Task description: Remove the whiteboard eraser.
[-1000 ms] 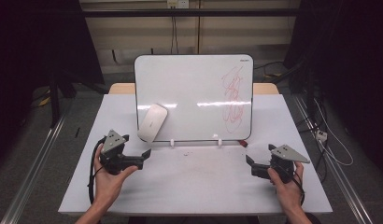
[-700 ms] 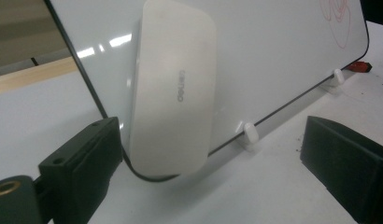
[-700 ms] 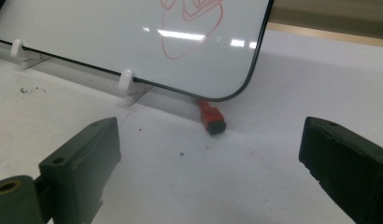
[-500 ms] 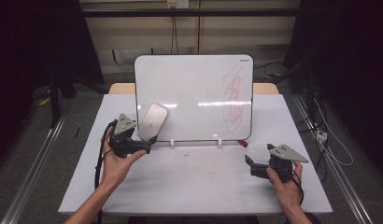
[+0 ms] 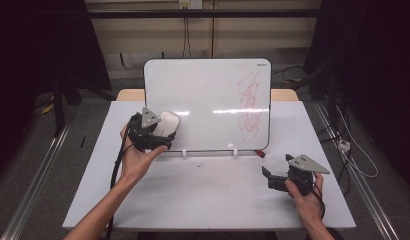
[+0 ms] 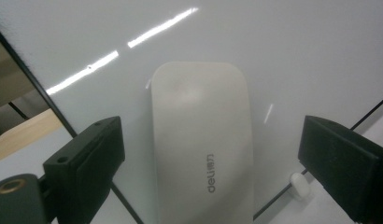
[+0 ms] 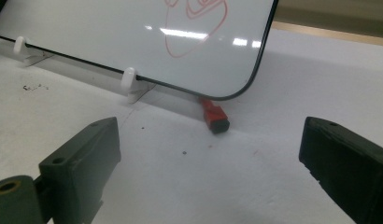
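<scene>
A white board (image 5: 208,100) stands upright on the table, with red scribbles (image 5: 250,105) on its right half. A white eraser (image 5: 165,124) (image 6: 199,140) clings to its lower left area. My left gripper (image 5: 162,141) (image 6: 208,154) is raised to the board. Its jaws have just been closing a little, and they stand on either side of the eraser with a gap at each pad. My right gripper (image 5: 267,177) (image 7: 210,163) rests low at the table's right, open with nothing between its jaws, and faces the board's lower right corner.
A red marker (image 7: 215,116) (image 5: 262,152) lies on the white table (image 5: 203,200) under the board's right corner. Two white clips (image 5: 184,151) (image 5: 235,151) hold the board's lower edge. Cables trail on the floor at the right.
My left gripper has risen from the table and moved right and forward to the board, and now straddles the eraser. The right gripper has stayed in place.
</scene>
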A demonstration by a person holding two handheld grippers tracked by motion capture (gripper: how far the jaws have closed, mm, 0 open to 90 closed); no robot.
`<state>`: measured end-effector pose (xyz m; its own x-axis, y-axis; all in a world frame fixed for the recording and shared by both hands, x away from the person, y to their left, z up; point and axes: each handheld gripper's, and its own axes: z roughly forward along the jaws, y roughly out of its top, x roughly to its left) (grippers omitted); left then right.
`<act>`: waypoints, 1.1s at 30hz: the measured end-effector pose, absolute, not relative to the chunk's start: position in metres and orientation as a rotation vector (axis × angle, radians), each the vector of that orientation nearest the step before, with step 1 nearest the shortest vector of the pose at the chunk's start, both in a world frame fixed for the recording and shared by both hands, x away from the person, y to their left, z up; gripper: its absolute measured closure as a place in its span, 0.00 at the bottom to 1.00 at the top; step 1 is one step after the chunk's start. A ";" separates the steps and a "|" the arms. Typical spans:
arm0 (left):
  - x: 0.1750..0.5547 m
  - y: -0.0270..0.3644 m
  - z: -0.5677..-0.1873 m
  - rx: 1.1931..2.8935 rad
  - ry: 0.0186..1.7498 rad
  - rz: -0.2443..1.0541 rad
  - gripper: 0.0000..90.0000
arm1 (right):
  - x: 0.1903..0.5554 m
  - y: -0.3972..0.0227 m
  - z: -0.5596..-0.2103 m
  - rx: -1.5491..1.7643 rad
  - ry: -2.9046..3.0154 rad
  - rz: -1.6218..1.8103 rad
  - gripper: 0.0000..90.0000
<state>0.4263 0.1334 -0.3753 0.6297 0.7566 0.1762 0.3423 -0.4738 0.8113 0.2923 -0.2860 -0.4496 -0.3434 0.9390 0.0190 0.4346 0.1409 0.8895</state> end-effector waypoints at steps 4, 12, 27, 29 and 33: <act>0.426 0.127 -0.387 2.109 0.899 0.701 0.12 | 0.292 -0.286 -0.450 1.312 1.859 1.152 0.06; 0.424 0.122 -0.394 2.128 0.926 0.789 0.27 | 0.292 -0.286 -0.450 1.311 1.862 1.148 0.06; 0.425 0.122 -0.405 2.134 0.953 0.835 0.32 | 0.292 -0.281 -0.448 1.288 1.872 1.143 0.06; 0.425 0.122 -0.405 2.126 0.957 0.833 0.33 | 0.292 -0.280 -0.448 1.288 1.869 1.146 0.06; 0.425 0.125 -0.404 2.134 0.955 0.795 0.33 | 0.292 -0.280 -0.447 1.297 1.865 1.141 0.06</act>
<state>0.4253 0.1246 -0.4037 0.5486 0.7963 0.2548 0.3953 -0.5155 0.7602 0.2922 -0.2804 -0.4475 -0.3508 0.9365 0.0045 0.4303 0.1569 0.8889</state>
